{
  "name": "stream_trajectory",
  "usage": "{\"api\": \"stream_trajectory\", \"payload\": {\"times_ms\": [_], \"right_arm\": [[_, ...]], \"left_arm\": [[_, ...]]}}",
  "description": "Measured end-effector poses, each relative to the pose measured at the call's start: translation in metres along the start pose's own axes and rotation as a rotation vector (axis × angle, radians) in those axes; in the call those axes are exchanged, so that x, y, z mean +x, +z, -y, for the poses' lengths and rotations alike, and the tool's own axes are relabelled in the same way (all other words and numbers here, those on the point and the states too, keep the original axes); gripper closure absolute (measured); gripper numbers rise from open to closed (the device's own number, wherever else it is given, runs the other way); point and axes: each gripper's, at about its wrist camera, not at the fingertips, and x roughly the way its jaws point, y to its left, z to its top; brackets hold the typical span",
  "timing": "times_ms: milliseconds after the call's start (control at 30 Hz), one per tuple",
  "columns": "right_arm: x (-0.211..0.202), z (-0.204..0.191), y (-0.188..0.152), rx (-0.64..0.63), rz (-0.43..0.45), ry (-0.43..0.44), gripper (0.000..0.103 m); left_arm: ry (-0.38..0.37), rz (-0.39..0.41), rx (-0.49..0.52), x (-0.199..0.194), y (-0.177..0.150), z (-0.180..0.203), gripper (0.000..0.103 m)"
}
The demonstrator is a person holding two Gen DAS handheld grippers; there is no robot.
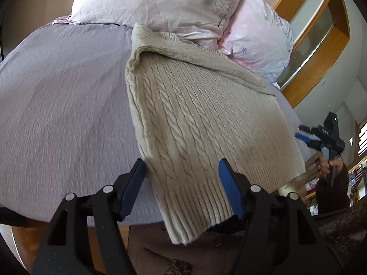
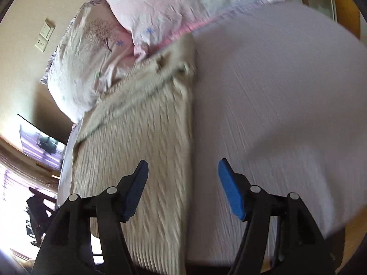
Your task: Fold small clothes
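Note:
A beige cable-knit sweater (image 1: 197, 114) lies folded lengthwise on the lilac bed cover (image 1: 62, 110), its ribbed hem hanging over the near bed edge. My left gripper (image 1: 182, 178) is open, its blue pads on either side of the hem's left part, touching nothing that I can see. The sweater also shows in the right wrist view (image 2: 137, 142), blurred. My right gripper (image 2: 183, 178) is open and empty above the sweater's right edge and the bed cover (image 2: 275, 114). The right gripper also shows far right in the left wrist view (image 1: 302, 133).
Two pink floral pillows (image 1: 160, 6) lie at the head of the bed, touching the sweater's far end. A wooden window frame (image 1: 321, 41) is at the right. A dark brown garment (image 1: 160, 247) and wooden floor are below the near bed edge.

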Motion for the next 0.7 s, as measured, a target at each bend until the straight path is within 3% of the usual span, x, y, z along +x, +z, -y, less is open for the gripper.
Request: {"api": "stream_trajectory", "payload": {"times_ms": [100,200,233,267,300,333,400,533,700], "right_arm": [[-0.003,-0.004,-0.023,-0.005,-0.020,0.071,0.049],[-0.001,-0.011,-0.049,-0.035,-0.086,0.176,0.059],[-0.001,-0.014,-0.054,-0.050,-0.094,0.190,0.061],[0.001,-0.017,-0.059,-0.058,-0.115,0.210,0.072],[0.004,-0.018,-0.062,-0.063,-0.133,0.229,0.087],[0.005,-0.019,-0.063,-0.067,-0.141,0.235,0.092],[0.006,-0.021,-0.062,-0.083,-0.127,0.252,0.094],[-0.017,-0.034,-0.031,-0.102,0.013,0.340,0.094],[-0.036,-0.055,0.039,-0.131,0.185,0.398,0.095]], "left_arm": [[0.030,-0.020,0.006,-0.002,-0.004,0.008,0.038],[0.097,-0.034,0.035,-0.005,-0.009,0.019,0.048],[0.125,-0.033,0.041,-0.005,-0.011,0.022,0.056],[0.139,-0.033,0.038,-0.005,-0.013,0.023,0.061],[0.141,-0.036,0.029,-0.005,-0.012,0.023,0.080],[0.126,-0.043,0.013,-0.003,-0.012,0.021,0.094],[0.089,-0.036,-0.017,-0.002,-0.011,0.016,0.094],[0.044,0.007,0.009,-0.008,0.000,0.019,0.095],[0.045,0.139,0.107,-0.021,0.057,0.027,0.095]]}}
